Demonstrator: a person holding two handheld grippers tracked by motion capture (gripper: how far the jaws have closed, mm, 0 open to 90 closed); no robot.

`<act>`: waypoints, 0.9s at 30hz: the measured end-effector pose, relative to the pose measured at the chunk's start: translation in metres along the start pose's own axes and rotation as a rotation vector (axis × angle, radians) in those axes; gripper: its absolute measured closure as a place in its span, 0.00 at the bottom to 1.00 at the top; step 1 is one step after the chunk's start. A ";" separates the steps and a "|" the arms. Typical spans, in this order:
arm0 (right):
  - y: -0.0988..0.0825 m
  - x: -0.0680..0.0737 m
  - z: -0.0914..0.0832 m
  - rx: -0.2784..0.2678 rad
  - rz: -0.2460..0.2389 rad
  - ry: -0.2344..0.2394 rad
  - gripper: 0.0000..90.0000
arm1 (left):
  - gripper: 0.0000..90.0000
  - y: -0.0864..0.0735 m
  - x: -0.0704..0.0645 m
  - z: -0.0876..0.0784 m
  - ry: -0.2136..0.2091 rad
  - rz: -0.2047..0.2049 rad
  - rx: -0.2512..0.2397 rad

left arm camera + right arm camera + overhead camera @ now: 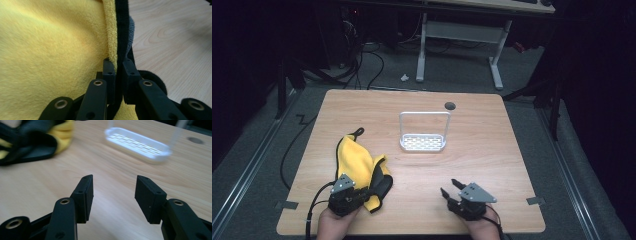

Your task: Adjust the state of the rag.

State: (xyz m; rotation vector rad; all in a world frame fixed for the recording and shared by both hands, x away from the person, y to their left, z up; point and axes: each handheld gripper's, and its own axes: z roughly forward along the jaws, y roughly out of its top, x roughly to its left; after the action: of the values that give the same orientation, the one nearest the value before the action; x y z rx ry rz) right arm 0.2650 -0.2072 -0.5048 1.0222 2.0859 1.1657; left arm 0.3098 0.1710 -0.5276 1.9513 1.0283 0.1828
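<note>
Cloth (354, 160) — yellow, fleecy, with a black binding along its edge — lies bunched on the near-left part of the wooden table (492, 150), a black loop sticking out at its far end. The left gripper (362, 192) sits at the cloth's near edge, held by the person's left hand (334, 222) coming in from the bottom of the high view. In the left gripper view the jaws stand nearly together, pressed on the black-bound hem (121, 32); yellow pile (50, 50) spreads to the left of the pinch, bare wood to the right. Cloth rises up from the pinch as a raised fold.

The right gripper (451, 189) hovers over bare table at the near-right, well apart from the cloth, gripped by the right hand (484, 227). Jaws wide, nothing between them — the right gripper view shows only wood grain in the gap. It points toward the table's middle.

A white rack (423, 142) with a slotted base and a tall wire handle stands upright near the table's centre, beyond both grippers and apart from the cloth. In the right gripper view it appears blurred, ahead and to the right, with the cloth off to the upper left. A round dark grommet hole (450, 106) sits in the table just beyond the rack.
</note>
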 end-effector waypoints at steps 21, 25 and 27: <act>0.033 0.112 0.092 0.179 -0.069 0.311 0.63 | 0.92 0.009 -0.017 0.019 -0.091 0.028 0.009; 0.033 0.115 0.093 0.184 -0.084 0.283 0.93 | 0.93 0.011 -0.015 0.011 -0.106 0.017 -0.022; 0.033 0.115 0.091 0.174 -0.112 0.272 0.96 | 0.93 0.013 -0.014 0.005 -0.100 0.024 -0.044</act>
State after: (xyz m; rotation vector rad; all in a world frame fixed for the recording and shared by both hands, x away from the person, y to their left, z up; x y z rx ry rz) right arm 0.2783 -0.0595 -0.5301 0.8468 2.4607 1.1348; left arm 0.3105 0.1540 -0.5172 1.9139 0.9285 0.1193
